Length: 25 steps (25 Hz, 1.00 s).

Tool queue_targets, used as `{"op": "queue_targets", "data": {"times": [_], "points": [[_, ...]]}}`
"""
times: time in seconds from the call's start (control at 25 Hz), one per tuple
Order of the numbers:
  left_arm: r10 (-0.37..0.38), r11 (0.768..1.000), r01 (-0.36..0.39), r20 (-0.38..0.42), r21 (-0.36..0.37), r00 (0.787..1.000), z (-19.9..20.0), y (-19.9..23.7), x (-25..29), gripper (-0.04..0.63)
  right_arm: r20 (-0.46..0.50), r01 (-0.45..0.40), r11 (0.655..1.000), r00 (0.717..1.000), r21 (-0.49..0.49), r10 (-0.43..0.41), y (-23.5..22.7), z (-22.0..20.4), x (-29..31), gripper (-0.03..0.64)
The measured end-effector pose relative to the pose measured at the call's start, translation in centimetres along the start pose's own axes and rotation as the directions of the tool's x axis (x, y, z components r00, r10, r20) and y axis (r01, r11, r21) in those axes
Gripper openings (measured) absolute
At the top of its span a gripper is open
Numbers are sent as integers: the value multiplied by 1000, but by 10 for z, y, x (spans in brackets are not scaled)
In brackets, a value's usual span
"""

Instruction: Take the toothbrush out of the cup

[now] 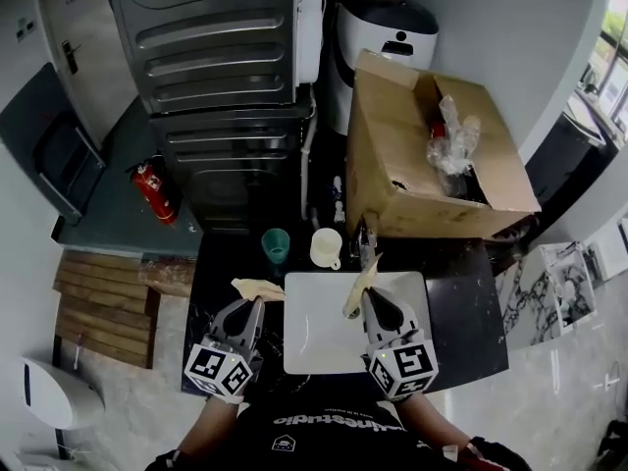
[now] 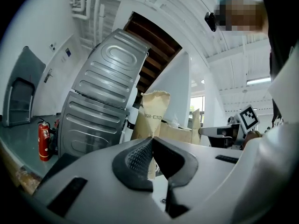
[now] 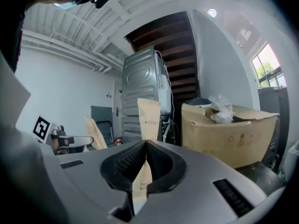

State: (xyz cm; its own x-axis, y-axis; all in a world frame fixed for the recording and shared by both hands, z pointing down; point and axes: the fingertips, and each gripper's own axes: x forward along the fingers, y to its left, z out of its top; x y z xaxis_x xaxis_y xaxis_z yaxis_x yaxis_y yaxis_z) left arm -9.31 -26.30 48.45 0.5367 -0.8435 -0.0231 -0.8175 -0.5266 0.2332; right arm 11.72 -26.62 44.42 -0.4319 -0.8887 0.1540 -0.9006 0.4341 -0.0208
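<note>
Two packets we pinch: left gripper (image 1: 251,304) clamps left packet (image 1: 257,287), right gripper (image 1: 374,298) clamps right packet (image 1: 359,285) at white cup's (image 1: 326,248) five o'clock.

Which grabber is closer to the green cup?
Left. In the head view the left gripper is just below the green cup; the right gripper is farther off, down to its right.

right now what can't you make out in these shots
- green cup and white cup, head view: too small to see what is inside.
- right packet, right gripper view: lower print hidden by the fingers of the right gripper, shut on it; paper hides the contents.
- left packet, left gripper view: lower part hidden by the left gripper.
- cardboard box, head view: walls hide most contents.
</note>
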Motion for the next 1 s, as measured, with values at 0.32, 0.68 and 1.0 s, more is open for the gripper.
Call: {"op": "queue_targets", "data": {"times": [0.32,0.68,1.0], "points": [[-14,1000,14,-36,8,999,-9,-9,3,15,-43,6,1000,999,-12,-6,9,-29,-23,41],[0,1000,0,-50,-4,999,-14,-6,-3,15,-45,-2,1000,999,-3,2,15,-33,-19,41],[1,1000,-2,-40,-23,999,-10,-2,-2,16,-44,14,1000,999,13,-13,15,-37,-17,41]]}}
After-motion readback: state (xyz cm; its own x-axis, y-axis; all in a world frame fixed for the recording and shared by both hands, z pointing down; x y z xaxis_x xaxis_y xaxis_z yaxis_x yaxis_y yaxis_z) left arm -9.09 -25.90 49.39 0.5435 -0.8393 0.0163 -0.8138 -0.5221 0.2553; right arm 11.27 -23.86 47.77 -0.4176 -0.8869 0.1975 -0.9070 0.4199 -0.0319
